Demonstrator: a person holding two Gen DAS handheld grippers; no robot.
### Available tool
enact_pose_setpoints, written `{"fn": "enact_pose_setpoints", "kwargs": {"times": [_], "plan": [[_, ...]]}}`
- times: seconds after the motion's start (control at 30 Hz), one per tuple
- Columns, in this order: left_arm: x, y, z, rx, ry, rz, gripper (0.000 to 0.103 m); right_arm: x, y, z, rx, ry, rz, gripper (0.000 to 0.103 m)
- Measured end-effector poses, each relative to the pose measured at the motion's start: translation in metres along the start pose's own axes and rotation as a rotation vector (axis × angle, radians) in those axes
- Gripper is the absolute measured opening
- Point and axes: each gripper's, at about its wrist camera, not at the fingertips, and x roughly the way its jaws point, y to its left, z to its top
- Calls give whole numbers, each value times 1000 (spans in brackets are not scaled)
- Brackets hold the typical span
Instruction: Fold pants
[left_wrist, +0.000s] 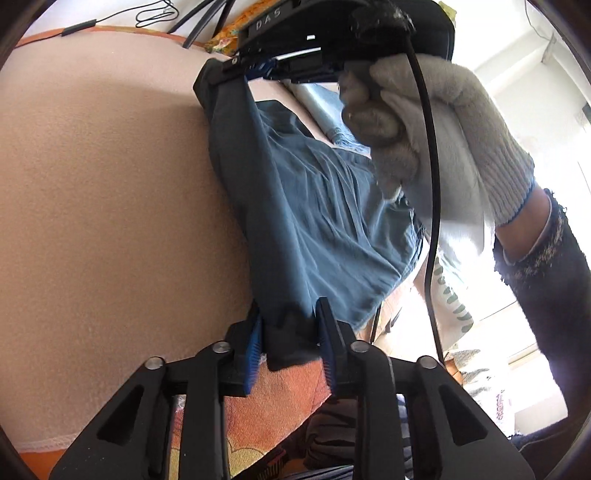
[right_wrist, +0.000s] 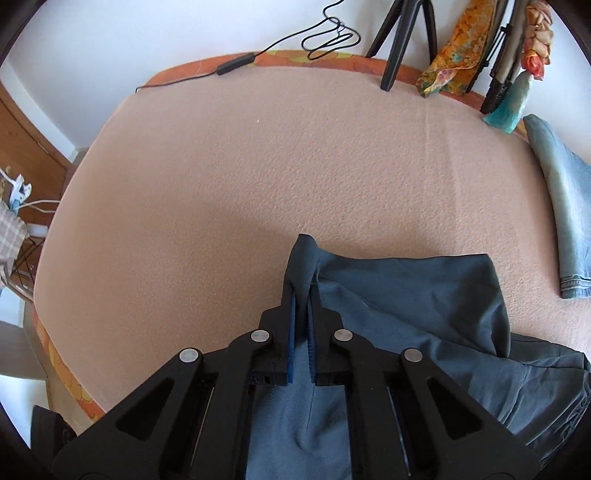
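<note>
Left gripper (left_wrist: 290, 332) and right gripper (right_wrist: 303, 291) each clamp the pants (left_wrist: 314, 221) hem; folding barely begun, folds remaining.

1. Bed (right_wrist: 229, 166), covered by a peach fleece blanket with an orange patterned edge.
2. Dark blue-grey pants (right_wrist: 424, 295), lying on the blanket.
3. Folded light-blue jeans (right_wrist: 565, 206), near the right edge.
4. Black cable with adapter (right_wrist: 236, 64), along the far edge.

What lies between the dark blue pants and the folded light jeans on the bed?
Only bare pink blanket separates the pants from the jeans; the right wrist view shows this.
</note>
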Motion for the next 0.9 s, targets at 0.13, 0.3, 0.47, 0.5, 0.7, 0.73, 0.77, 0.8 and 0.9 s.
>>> {"fn": "enact_pose_setpoints", "kwargs": {"times": [0.13, 0.3, 0.47, 0.5, 0.7, 0.73, 0.77, 0.8, 0.9], "plan": [[-7, -9, -5, 3, -43, 5, 12, -24, -16, 3, 57, -52, 42, 5], [-14, -29, -20, 89, -20, 47, 11, -33, -22, 10, 62, -78, 53, 5], [-30, -20, -23, 50, -33, 103, 22, -34, -21, 6, 50, -71, 85, 5], [-34, -15, -20, 26, -52, 108, 26, -32, -21, 7, 49, -70, 90, 5], [-35, -6, 3, 27, -125, 69, 28, -34, -16, 7, 27, -67, 99, 5], [-31, -8, 5, 51, -125, 50, 26, -35, -16, 6, 25, -69, 98, 5], [-26, -11, 8, 71, -105, 60, 26, -36, -17, 6, 24, -70, 96, 5], [-19, -13, 9, 78, -81, 64, 23, -36, -18, 7, 24, -72, 96, 5], [-11, -5, 8, 34, -38, 78, 23, -41, -21, 6, 29, -80, 99, 5]]}}
